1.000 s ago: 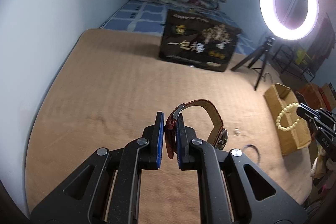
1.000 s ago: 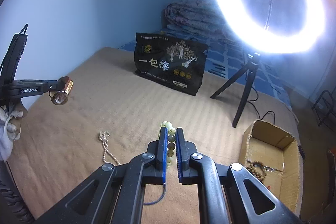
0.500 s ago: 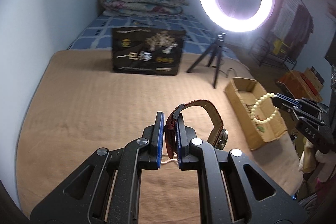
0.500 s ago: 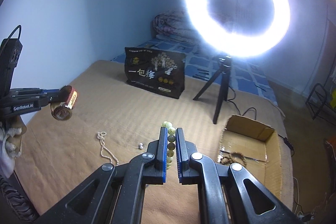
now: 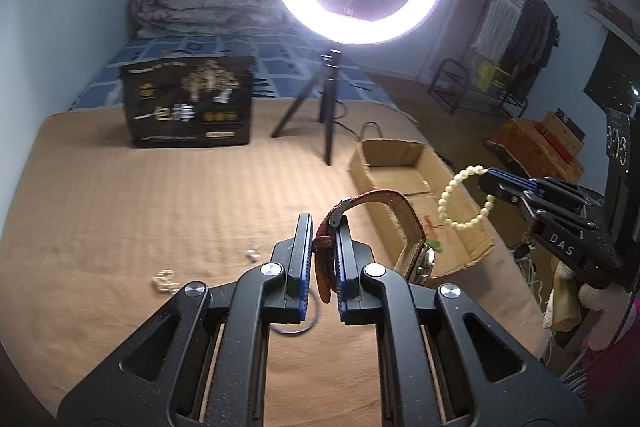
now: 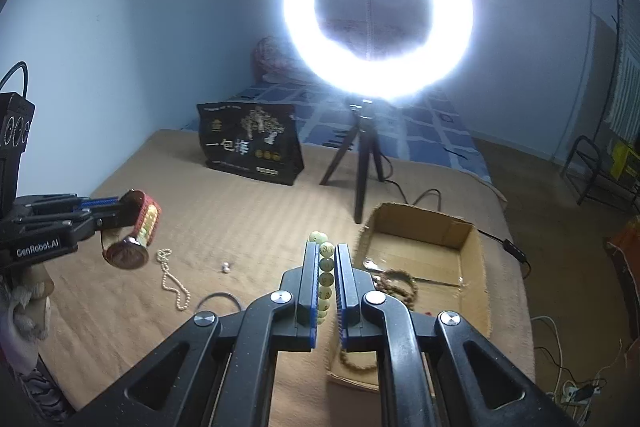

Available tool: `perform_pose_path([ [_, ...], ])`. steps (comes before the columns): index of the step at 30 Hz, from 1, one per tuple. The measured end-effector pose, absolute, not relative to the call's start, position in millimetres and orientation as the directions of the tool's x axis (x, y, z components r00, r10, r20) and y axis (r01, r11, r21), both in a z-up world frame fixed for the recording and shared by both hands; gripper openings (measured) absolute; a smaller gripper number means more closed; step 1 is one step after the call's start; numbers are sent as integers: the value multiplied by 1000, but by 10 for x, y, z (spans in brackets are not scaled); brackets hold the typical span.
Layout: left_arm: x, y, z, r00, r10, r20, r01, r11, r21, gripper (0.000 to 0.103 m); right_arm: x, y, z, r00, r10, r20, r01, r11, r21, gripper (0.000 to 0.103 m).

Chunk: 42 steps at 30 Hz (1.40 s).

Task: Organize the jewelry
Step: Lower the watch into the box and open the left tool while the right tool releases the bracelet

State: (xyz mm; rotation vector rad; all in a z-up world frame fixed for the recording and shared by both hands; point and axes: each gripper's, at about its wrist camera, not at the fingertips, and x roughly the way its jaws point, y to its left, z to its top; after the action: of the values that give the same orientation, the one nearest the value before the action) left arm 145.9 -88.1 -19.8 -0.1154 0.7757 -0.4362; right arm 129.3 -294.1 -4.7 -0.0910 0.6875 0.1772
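My left gripper [image 5: 323,227] is shut on the strap of a red-brown wristwatch [image 5: 400,219], held above the tan mat; it also shows in the right wrist view [image 6: 132,231]. My right gripper [image 6: 326,251] is shut on a pale bead bracelet [image 6: 326,275], which hangs over the open cardboard box [image 5: 400,151] in the left wrist view [image 5: 452,195]. The box [image 6: 468,251] holds a brown bead bracelet [image 6: 396,283]. A pearl chain [image 6: 172,283], a small silver piece [image 6: 226,267] and a thin dark ring [image 6: 218,301] lie on the mat.
A lit ring light on a tripod [image 5: 332,99] stands behind the box, with a black printed bag [image 5: 188,103] to its left. Folded bedding [image 5: 200,3] lies at the far wall. A rack and clutter [image 5: 520,147] are off the bed's right edge.
Both grippers have swung to the right, towards the cardboard box, each keeping its hold. The bracelet now hangs over the box and the watch is closer to it.
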Motion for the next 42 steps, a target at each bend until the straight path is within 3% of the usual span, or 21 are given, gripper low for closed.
perform_pose_path([
  [22, 1602, -2092, -659, 531, -480, -698, 459, 856, -239, 8, 1379, -3782, -448, 691, 34, -722, -59, 998, -9, 5],
  [42, 1655, -2496, -897, 469, -498, -729, 518, 824, -230, 8, 1511, -4133, -718, 628, 70, -775, 5, 996, 93, 5],
])
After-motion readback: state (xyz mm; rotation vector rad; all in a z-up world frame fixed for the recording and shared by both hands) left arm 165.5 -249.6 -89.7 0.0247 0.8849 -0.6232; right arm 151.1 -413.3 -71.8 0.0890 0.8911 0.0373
